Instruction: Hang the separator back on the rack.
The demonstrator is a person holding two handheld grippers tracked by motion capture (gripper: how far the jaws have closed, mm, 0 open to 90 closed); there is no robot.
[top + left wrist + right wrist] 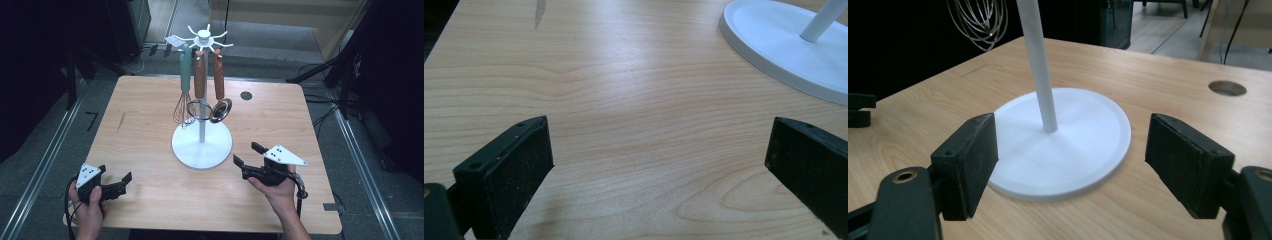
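Note:
A white utensil stand (202, 145) with a round base stands mid-table. From its top hub hang a teal-handled whisk (184, 85), a wooden-handled tool (199, 75) and a wooden-handled metal ladle (220, 109). My left gripper (116, 175) rests at the near left corner, open, with bare wood between its jaws (659, 150). My right gripper (246, 153) sits low, just right of the base, open with nothing between its pads (1070, 150). It faces the base (1083, 125) and pole (1040, 65). The whisk wires (979, 22) hang beyond.
The wooden table (150, 200) has a round cable hole (246, 95) at the back right and a dark streak (120, 121) on the left. The stand's base (784, 50) lies ahead and right of the left gripper. Cables and metal floor rails surround the table.

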